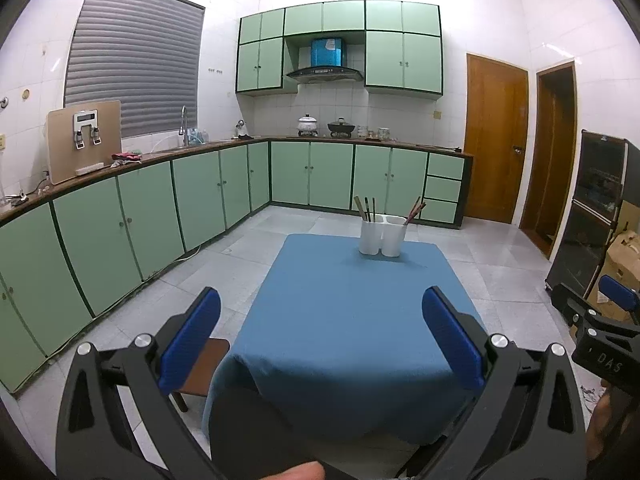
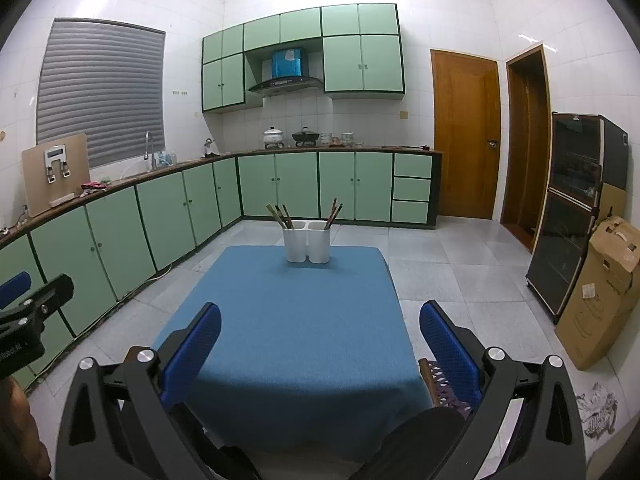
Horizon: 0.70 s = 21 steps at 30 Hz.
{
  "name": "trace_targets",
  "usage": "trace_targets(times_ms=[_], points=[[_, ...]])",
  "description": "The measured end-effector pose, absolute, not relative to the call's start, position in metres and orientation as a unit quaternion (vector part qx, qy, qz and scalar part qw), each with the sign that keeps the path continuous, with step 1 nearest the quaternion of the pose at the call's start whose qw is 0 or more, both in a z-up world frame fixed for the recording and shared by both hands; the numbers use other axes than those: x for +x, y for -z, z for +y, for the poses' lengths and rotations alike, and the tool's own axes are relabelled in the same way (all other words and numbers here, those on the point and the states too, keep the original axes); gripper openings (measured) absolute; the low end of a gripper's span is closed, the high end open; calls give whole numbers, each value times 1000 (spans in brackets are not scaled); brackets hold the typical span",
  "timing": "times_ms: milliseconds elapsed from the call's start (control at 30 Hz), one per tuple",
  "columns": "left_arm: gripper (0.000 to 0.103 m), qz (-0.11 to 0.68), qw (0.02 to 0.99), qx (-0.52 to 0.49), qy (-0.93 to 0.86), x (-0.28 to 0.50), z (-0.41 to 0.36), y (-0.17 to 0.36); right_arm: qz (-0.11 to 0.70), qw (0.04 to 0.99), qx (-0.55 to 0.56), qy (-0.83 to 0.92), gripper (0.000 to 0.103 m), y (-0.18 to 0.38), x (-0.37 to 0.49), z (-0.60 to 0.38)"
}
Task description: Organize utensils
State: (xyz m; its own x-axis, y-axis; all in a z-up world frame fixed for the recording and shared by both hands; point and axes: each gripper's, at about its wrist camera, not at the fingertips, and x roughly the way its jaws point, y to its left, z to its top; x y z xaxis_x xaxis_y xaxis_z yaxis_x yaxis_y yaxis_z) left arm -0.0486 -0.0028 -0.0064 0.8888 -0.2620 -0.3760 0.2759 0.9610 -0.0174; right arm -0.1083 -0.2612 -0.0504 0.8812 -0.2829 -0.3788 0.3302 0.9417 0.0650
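A white two-compartment utensil holder (image 1: 383, 237) (image 2: 307, 241) stands at the far end of a table with a blue cloth (image 1: 352, 320) (image 2: 292, 328). Several chopsticks (image 1: 366, 209) (image 2: 279, 216) lean in its left compartment and a few chopsticks (image 1: 414, 210) (image 2: 333, 213) in its right one. My left gripper (image 1: 320, 332) is open and empty above the table's near end. My right gripper (image 2: 320, 340) is open and empty too, level with it. The right gripper also shows at the right edge of the left wrist view (image 1: 612, 312).
Green kitchen cabinets (image 1: 160, 208) run along the left and back walls. A wooden stool (image 1: 204, 372) stands left of the table and a patterned seat (image 2: 444, 388) at its right. A dark cabinet (image 2: 576, 208) and a cardboard box (image 2: 600, 296) stand at the right.
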Motion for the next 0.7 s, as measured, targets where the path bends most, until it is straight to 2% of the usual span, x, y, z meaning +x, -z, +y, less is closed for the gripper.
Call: trace_targets(times_ms=[700], points=[[98,191,972,15,134,-50,-2,9,188,967,63,158,97,52,-108,-261]])
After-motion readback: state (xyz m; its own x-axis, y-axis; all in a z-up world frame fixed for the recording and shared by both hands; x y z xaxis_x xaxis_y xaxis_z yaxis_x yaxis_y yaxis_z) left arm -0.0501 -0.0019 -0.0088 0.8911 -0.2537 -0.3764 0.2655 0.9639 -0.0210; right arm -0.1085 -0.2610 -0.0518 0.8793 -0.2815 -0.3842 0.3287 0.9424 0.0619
